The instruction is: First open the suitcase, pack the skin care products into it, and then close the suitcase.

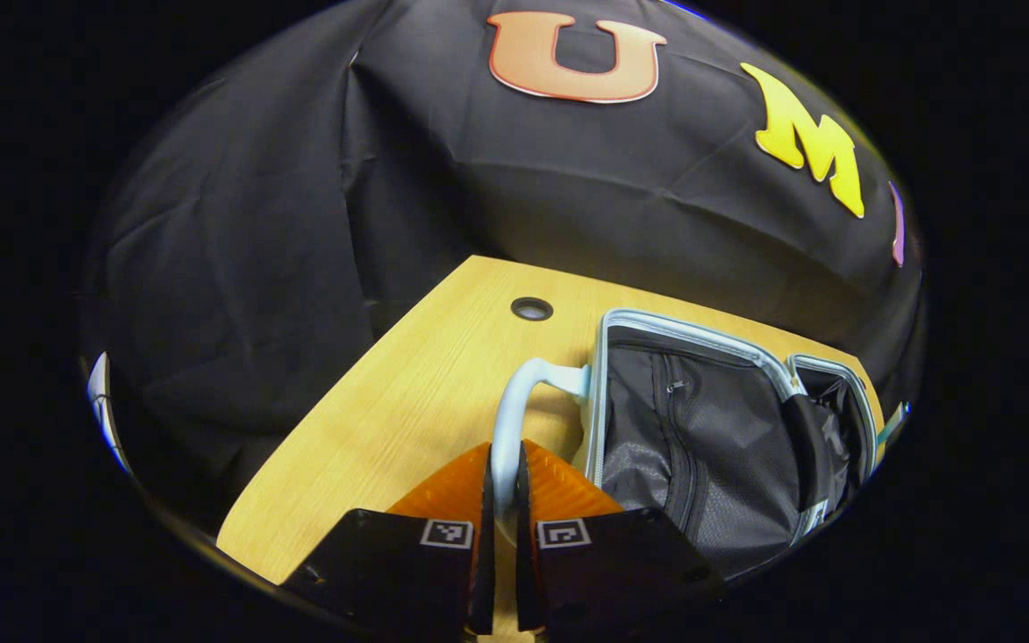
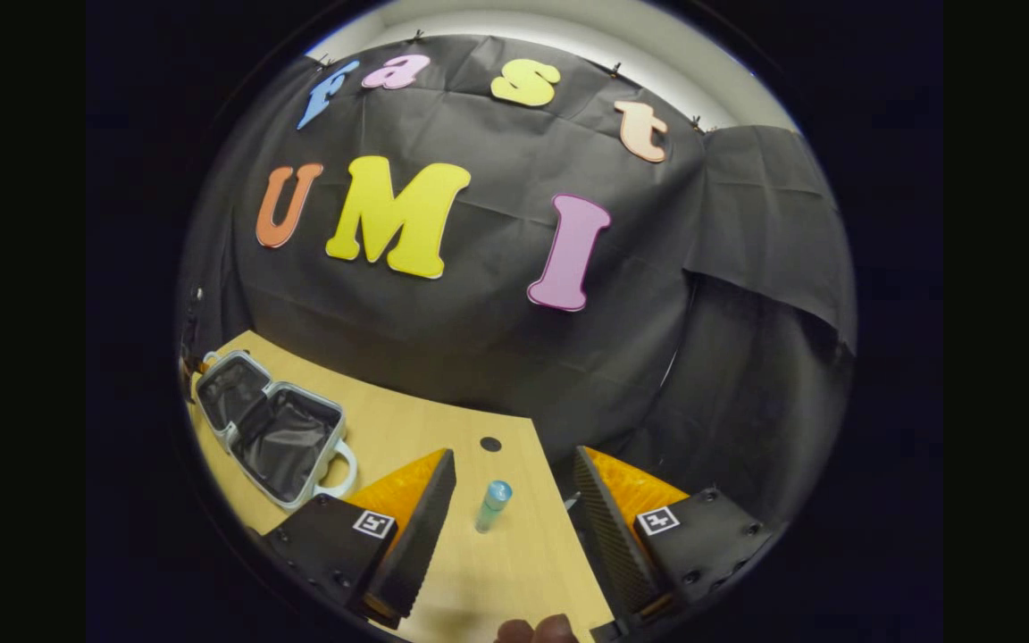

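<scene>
L tool (image 1: 504, 482) clamped on open suitcase (image 1: 711, 438) handle (image 1: 514, 420)

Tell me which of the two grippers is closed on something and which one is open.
The left gripper is closed: its fingers pinch the pale handle of the open suitcase. The right gripper is open, fingers spread around a small blue-capped bottle on the table.

In the left gripper view, the left claw (image 1: 503, 487) is closed with both fingers pressed on the pale blue handle (image 1: 519, 397) of the suitcase (image 1: 702, 429), which lies open on the light wooden surface (image 1: 407, 402). Its dark lining with a zipped divider faces up inside a pale zipper rim. A round cable hole (image 1: 531, 309) sits in the surface just beyond the handle.
</scene>
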{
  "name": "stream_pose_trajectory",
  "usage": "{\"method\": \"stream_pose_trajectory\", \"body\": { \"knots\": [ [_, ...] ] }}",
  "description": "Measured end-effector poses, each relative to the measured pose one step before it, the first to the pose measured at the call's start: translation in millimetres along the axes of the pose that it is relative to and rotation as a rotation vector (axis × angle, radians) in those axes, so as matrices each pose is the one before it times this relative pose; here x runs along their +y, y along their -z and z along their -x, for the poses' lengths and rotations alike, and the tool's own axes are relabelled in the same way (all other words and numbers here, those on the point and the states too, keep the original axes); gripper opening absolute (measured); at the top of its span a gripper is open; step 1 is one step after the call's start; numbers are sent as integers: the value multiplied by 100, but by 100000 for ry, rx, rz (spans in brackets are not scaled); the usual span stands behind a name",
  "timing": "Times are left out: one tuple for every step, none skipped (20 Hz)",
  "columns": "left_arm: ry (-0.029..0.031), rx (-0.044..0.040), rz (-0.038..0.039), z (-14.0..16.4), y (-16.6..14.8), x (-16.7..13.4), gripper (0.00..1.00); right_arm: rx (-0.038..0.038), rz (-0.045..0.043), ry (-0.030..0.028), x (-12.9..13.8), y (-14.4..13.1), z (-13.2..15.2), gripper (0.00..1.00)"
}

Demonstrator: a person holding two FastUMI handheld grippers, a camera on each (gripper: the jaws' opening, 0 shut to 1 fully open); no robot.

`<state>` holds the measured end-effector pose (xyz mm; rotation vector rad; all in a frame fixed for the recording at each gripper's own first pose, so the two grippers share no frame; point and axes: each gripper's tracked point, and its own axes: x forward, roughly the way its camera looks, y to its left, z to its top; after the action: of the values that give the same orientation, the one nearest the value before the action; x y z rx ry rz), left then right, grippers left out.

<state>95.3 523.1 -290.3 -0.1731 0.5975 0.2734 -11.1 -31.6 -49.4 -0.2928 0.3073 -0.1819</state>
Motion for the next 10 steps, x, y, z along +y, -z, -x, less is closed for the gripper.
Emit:
{"method": "stream_pose_trajectory", "body": {
  "knots": [
    [-80,-440,721,43,106,62,15,-512,773,-687,330,-50,21,80],
    [235,-1586,835,-269,-347,-64,17,-320,493,-926,244,-58,40,80],
    [-1387,245,-462,-166,94,125,18,695,437,-944,322,187,-10,80],
    [-3151,116,-2110,-77,41,426,20,554,-16,-1217,267,298,-143,80],
    [-1871,-212,-1758,40,-178,268,10,-239,-217,-713,231,-175,1,80],
    [-1062,271,-974,54,-92,212,33,-846,-35,-838,164,-402,110,80],
    [-412,-219,-413,371,-124,64,50,-784,518,-917,181,-319,-12,80],
    [-174,-299,-461,394,-238,-67,52,-1045,713,-1402,305,-159,-101,80],
    [-978,-796,-570,397,-410,187,42,-855,958,-1510,359,-177,-56,80],
    [-340,-1796,131,682,-470,382,62,-914,294,-1521,281,-10,-76,80]
  ]
}}
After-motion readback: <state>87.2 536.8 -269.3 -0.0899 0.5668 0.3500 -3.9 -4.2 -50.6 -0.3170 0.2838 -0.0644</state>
